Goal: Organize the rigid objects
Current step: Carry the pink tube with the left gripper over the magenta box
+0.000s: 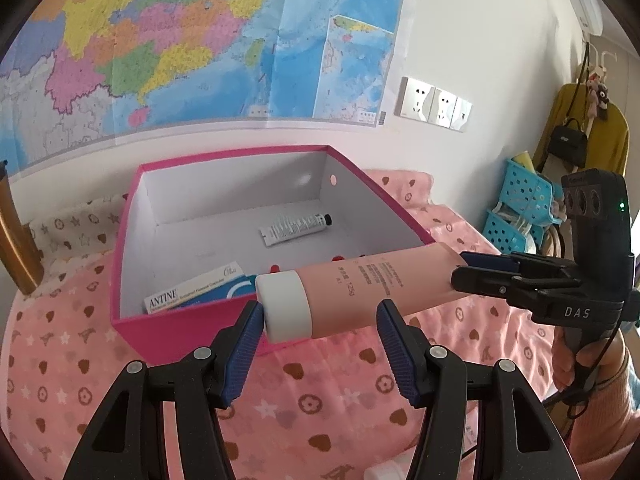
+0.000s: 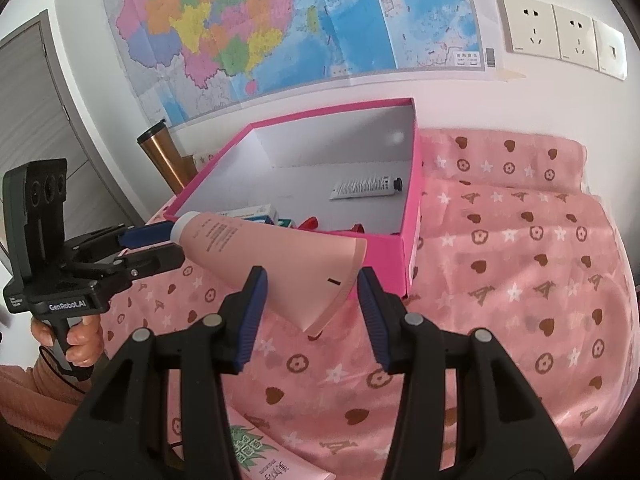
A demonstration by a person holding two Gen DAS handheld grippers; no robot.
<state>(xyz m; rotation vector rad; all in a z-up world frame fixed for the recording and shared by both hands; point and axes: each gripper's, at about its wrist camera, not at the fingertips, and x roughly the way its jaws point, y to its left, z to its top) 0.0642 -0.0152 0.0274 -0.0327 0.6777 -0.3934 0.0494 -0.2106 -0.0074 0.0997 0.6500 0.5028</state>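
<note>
1. The pink tube (image 1: 372,290) hangs level above the near edge of the pink box (image 1: 132,240), carried by both grippers.
2. The left gripper (image 1: 320,322) has its jaws closed on the white cap (image 1: 284,306); the right gripper (image 2: 310,294) pinches the crimped tail.
3. Judgement: carry both ends forward together, keeping it level.
4. Clear the near wall, then lower it beside the small tube (image 1: 296,226).
</note>
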